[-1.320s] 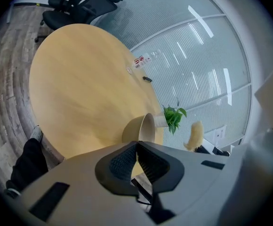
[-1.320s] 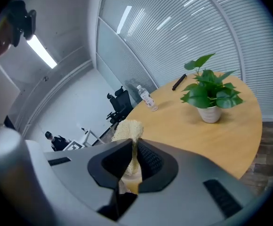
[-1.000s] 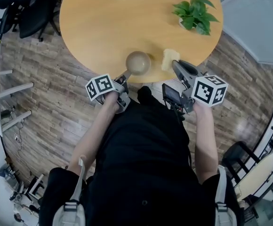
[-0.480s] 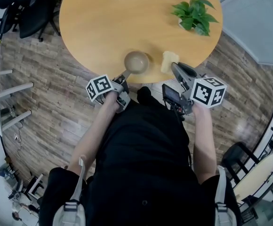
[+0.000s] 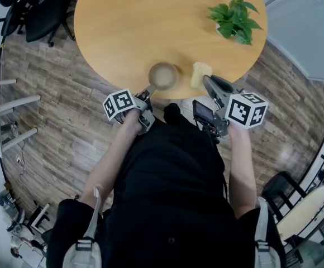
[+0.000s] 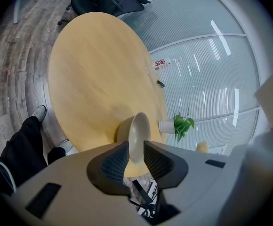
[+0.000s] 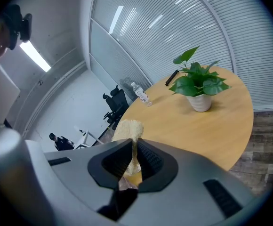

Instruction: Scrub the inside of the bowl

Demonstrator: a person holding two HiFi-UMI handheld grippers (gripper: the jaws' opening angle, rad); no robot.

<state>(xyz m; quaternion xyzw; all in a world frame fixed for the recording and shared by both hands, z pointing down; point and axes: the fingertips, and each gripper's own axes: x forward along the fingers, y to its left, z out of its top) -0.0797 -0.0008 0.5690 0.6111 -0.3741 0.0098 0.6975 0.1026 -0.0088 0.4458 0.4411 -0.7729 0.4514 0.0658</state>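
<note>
Wood table [image 5: 123, 32], near edge: L gripper [image 5: 149, 89] jaws just opening, bowl [image 5: 162, 75] rim loose btwn them; R gripper [image 5: 206, 80] clamps sponge [image 5: 200, 73], ready to scrub.

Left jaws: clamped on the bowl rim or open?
Open. The jaws of the left gripper have just been opening; the bowl has its rim between them, but they stand apart and don't pinch it.
</note>
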